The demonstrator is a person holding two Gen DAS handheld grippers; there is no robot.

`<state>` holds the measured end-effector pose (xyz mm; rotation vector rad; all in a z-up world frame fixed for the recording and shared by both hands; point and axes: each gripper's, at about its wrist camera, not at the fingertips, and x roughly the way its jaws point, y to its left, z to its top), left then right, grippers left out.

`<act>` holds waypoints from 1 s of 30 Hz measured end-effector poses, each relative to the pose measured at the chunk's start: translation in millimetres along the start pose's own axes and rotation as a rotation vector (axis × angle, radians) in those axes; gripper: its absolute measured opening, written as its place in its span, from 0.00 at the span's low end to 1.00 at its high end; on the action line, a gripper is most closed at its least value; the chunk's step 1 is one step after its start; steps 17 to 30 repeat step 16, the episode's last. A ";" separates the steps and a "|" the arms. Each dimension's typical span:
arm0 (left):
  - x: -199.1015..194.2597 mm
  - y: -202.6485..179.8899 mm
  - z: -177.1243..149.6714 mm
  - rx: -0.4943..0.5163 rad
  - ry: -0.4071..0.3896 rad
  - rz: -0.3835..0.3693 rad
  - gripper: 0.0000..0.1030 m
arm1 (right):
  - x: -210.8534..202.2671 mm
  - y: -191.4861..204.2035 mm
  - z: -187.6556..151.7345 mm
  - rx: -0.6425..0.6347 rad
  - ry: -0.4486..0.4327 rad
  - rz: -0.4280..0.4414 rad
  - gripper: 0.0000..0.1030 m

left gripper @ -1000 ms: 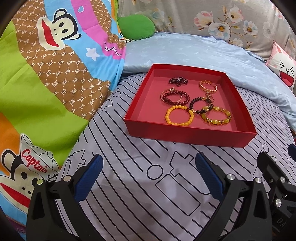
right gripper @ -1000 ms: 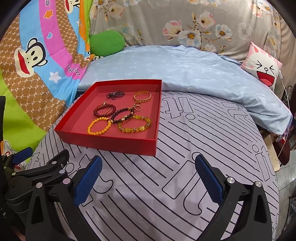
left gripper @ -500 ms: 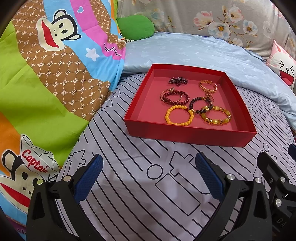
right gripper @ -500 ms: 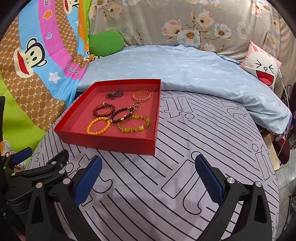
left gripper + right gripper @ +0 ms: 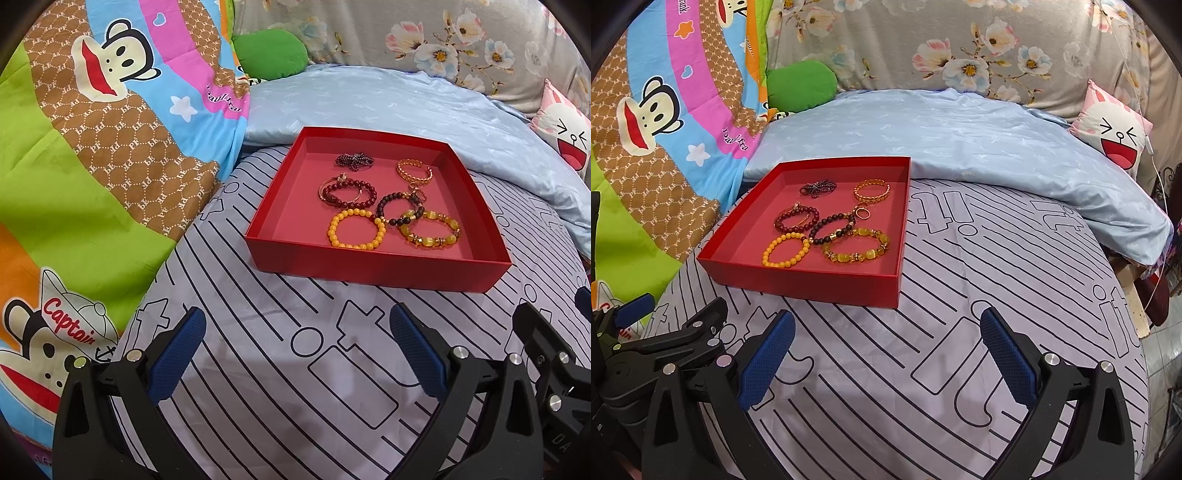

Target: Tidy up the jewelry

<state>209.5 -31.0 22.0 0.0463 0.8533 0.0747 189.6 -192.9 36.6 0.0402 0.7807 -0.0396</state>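
Observation:
A shallow red tray (image 5: 369,264) (image 5: 812,284) sits on a striped lilac sheet. In it lie several bracelets: an orange bead one (image 5: 355,229) (image 5: 785,251), a yellow-green stone one (image 5: 430,229) (image 5: 857,245), a dark bead one (image 5: 400,208) (image 5: 833,229), a dark red bead one (image 5: 347,192) (image 5: 796,218), a gold cuff (image 5: 414,170) (image 5: 872,189) and a dark chain bundle (image 5: 354,161) (image 5: 817,187). My left gripper (image 5: 295,350) is open and empty, in front of the tray. My right gripper (image 5: 886,350) is open and empty, in front of the tray's right corner.
A cartoon monkey quilt (image 5: 92,166) rises at the left. A light blue pillow (image 5: 369,99) (image 5: 960,129) lies behind the tray. A green cushion (image 5: 271,53) and a pink rabbit cushion (image 5: 1115,129) sit at the back. The bed edge drops off at the right (image 5: 1137,314).
The right wrist view has shifted slightly, so the tray sits a little further left and higher. The left gripper has barely moved. Both grippers stay open.

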 end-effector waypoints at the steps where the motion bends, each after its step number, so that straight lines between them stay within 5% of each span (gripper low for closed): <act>1: -0.1 -0.2 -0.1 0.001 0.000 0.001 0.92 | 0.0 0.1 -0.1 0.000 0.001 0.000 0.94; 30: -0.7 -1.1 0.8 0.002 -0.009 -0.005 0.92 | -0.5 -2.0 -0.3 0.002 0.000 0.002 0.94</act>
